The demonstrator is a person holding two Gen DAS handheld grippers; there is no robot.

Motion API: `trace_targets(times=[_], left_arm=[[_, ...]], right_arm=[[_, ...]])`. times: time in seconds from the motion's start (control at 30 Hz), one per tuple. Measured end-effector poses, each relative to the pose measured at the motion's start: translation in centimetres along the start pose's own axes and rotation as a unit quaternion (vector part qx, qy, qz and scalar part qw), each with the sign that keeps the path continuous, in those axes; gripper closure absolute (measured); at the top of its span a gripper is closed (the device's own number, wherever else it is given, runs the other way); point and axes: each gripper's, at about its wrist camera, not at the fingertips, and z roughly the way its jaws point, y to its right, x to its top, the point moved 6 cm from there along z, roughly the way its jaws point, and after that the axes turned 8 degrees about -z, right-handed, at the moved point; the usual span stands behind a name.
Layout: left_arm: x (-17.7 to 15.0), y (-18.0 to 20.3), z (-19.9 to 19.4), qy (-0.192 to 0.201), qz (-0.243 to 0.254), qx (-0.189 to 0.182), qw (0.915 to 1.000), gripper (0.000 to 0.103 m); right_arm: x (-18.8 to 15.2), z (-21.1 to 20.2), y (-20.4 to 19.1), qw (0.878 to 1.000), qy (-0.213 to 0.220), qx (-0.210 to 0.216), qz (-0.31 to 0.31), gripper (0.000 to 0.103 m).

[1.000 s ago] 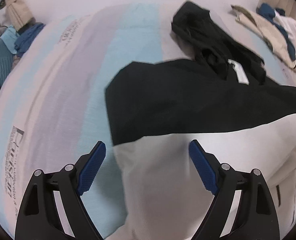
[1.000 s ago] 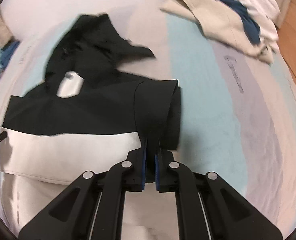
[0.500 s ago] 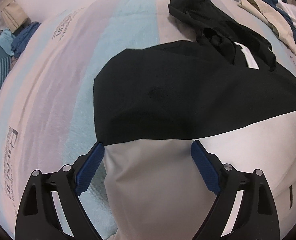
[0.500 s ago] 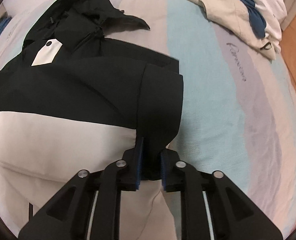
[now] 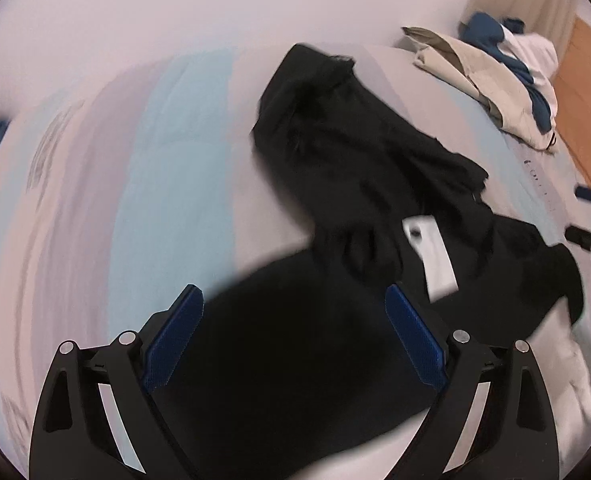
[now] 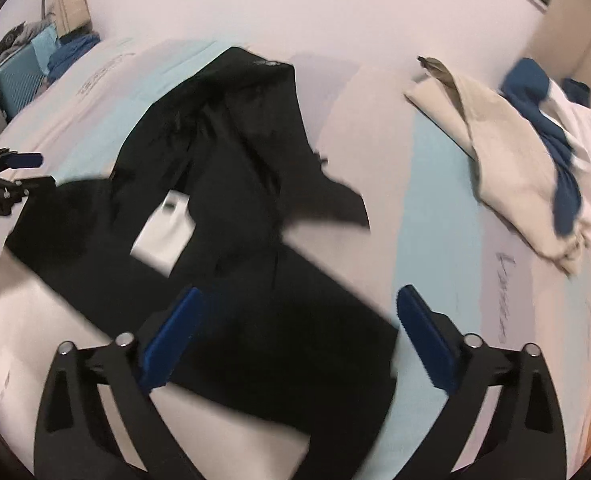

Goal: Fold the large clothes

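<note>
Both hand-held grippers gape over jacket (image 5: 295,360).

I count one black-and-white jacket (image 6: 255,220) on the one striped bed (image 6: 435,208), with one white tag (image 6: 163,232) on it. Beyond the jacket lies one heap of beige, white and blue clothes (image 6: 535,152). I hold two tools: left tool (image 5: 293,338), right tool (image 6: 297,340).

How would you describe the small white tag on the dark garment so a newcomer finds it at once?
Start at the striped bed cover, then the black-and-white jacket spread across it. Near its crumpled collar lies a small white rectangular tag with a dark dot at one end, the only white patch surrounded by black fabric.
</note>
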Motion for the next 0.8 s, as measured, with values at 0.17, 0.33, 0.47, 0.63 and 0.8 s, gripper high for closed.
trace_targets(times=[0.17, 0.33, 0.47, 0.63, 0.8], left_arm=[[5.0, 1.8, 4.2, -0.001, -0.002, -0.012, 0.9999, 0.012], [7.7, 0.8, 9.0, -0.034, -0.031, -0.035, 0.9983, 0.012], [8.5, -0.7, 12.7, -0.059, -0.074, -0.049, 0.9943, 0.013], [10.5, -1.3, 15.0, -0.054, -0.102, -0.071, 0.9908, 0.014], [11.8, -1.0, 17.7, -0.077, -0.095, -0.065, 0.9904, 0.026]], right_arm=[[4.1, 5.7, 1.7, 0.998, -0.010, 0.053, 0.033, 0.009], [6.7, 10.9, 3.0, 0.993, -0.019, 0.085, 0.081, 0.009], [9.0, 13.7, 4.7, 0.991, -0.010, 0.081, 0.105, 0.009], [10.6, 17.1, 5.4, 0.987, -0.024, 0.099, 0.120, 0.009], [11.1, 20.0, 3.9, 0.984, -0.053, 0.123, 0.120, 0.020]])
